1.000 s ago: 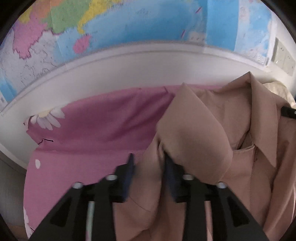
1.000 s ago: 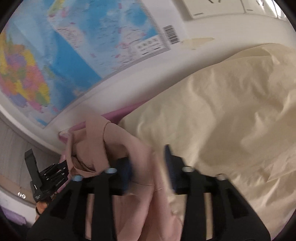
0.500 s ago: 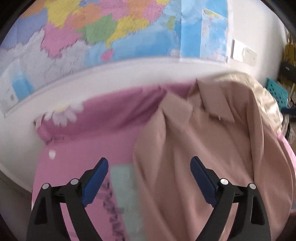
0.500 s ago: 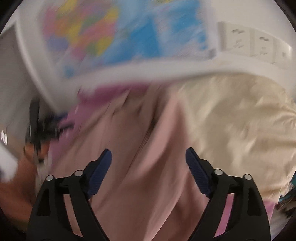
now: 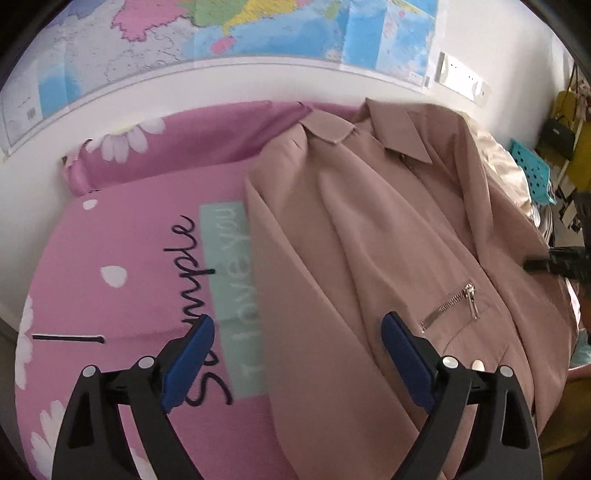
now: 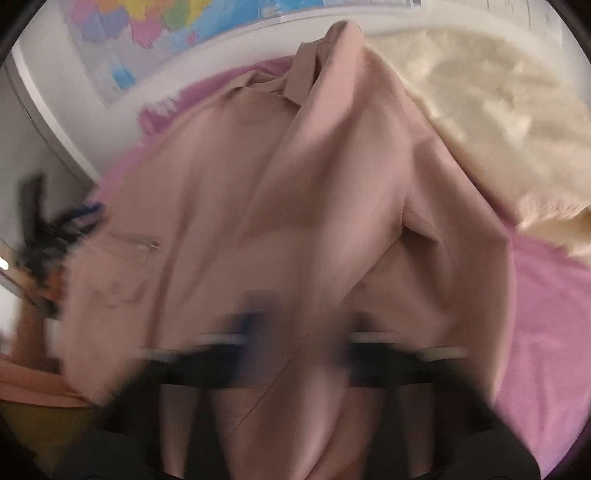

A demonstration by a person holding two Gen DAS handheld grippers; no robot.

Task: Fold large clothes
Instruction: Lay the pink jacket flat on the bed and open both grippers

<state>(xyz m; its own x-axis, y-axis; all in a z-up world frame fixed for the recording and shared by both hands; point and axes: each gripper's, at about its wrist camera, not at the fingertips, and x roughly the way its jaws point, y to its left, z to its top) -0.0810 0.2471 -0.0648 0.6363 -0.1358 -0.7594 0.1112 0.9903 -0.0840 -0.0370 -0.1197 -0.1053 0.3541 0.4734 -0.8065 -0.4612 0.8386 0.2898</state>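
Dusty-pink zip jacket (image 5: 369, 240) spread flat on bed.

Soft, even daylight fills both views, with no hard shadows and no glare. The left wrist view is fairly sharp: the zipper (image 5: 452, 304) reads crisply. The right wrist view is smeared by motion, the right gripper (image 6: 295, 332) a dark streak. Fisheye bending curves the wall map (image 5: 258, 33), and black vignette rings every corner.
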